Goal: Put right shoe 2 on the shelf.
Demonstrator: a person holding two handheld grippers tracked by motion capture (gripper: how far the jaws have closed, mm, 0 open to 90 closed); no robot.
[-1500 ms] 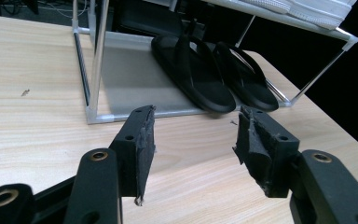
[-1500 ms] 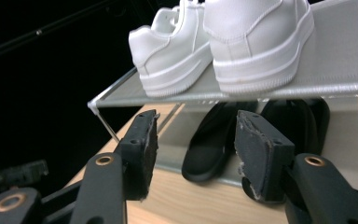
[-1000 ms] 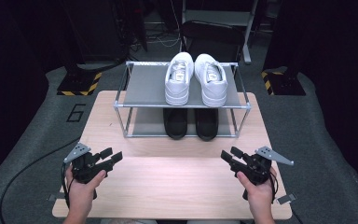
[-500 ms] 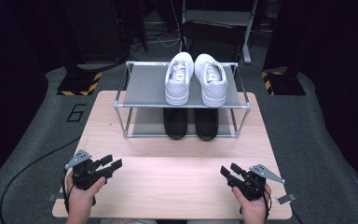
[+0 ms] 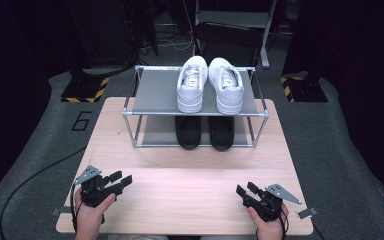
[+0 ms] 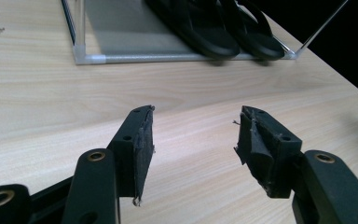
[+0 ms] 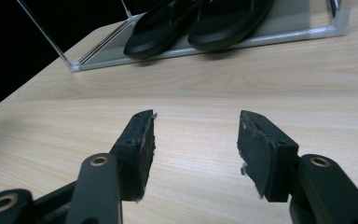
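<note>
A two-tier metal shoe rack [image 5: 150, 97] stands at the far middle of the wooden table. A pair of white sneakers [image 5: 209, 82] rests on its top shelf, and a pair of black sandals [image 5: 205, 132] [image 6: 214, 28] [image 7: 196, 21] lies on the lower shelf. My left gripper [image 5: 121, 181] [image 6: 195, 135] is low over the table's near left corner, open and holding nothing. At the near right corner my right gripper [image 5: 244, 190] [image 7: 195, 137] is also open with nothing between its jaws. Both point toward the rack.
The wooden table [image 5: 190, 165] has a broad bare stretch between the rack and the grippers. Dark floor surrounds it, with yellow-black striped bases [image 5: 82, 90] at the back left and back right. A cable [image 5: 25, 185] trails off to the left.
Both hands have drawn back toward the near edge of the table and lowered. The jaws stay open and the shoes have not moved.
</note>
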